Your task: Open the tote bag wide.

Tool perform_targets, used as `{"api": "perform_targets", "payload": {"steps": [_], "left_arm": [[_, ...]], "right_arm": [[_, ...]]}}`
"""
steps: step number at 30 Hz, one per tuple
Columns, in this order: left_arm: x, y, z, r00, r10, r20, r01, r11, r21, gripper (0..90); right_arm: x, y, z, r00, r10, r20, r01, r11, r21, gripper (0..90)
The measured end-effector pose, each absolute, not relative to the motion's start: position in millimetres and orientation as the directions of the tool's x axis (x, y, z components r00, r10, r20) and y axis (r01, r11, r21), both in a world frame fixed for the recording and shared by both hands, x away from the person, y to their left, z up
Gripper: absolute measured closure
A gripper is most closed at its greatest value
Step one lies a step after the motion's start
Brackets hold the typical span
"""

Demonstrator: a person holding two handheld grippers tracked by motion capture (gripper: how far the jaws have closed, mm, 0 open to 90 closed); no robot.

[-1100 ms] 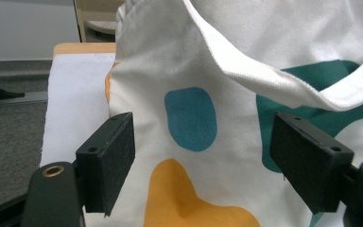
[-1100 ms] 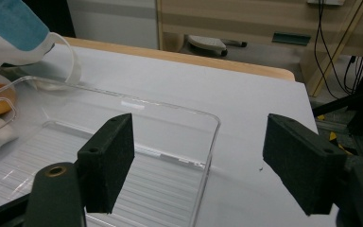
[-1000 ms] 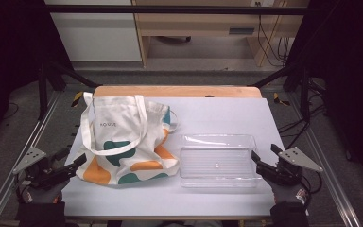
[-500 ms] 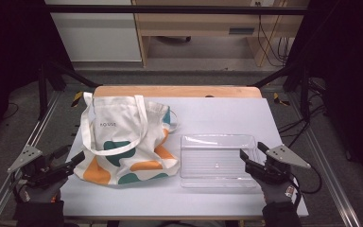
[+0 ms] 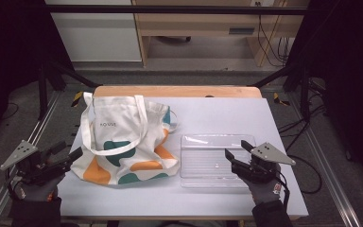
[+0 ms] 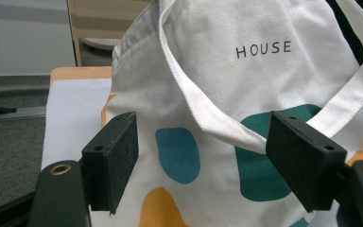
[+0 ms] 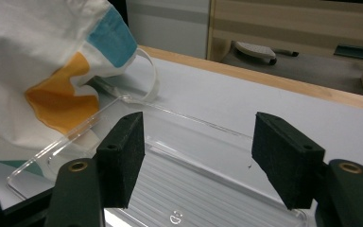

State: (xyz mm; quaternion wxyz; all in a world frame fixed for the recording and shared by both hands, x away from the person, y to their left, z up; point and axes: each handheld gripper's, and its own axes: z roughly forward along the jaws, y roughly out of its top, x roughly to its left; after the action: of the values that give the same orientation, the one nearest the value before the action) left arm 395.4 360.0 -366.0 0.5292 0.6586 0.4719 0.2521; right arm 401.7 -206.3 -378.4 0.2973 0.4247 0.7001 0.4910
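Reaching my right gripper over the clear tray, I have just been narrowing its jaws, which stand apart with nothing between them. The tray lies flat on the table, touching the tote bag. My left gripper waits open at the bag's near corner. To grip well, I should lower onto the tray's rim squarely, since thin plastic probably slips.
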Motion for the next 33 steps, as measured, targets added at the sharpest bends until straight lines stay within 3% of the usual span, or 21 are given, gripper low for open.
{"api": "perform_targets", "payload": {"steps": [33], "left_arm": [[434, 341, -343, 0.396, 0.91, -0.123, 0.361, -0.032, 0.932, 29.4]], "right_arm": [[419, -134, -348, -0.574, 0.818, 0.019, 0.256, 0.158, 0.954, 41.1]]}}
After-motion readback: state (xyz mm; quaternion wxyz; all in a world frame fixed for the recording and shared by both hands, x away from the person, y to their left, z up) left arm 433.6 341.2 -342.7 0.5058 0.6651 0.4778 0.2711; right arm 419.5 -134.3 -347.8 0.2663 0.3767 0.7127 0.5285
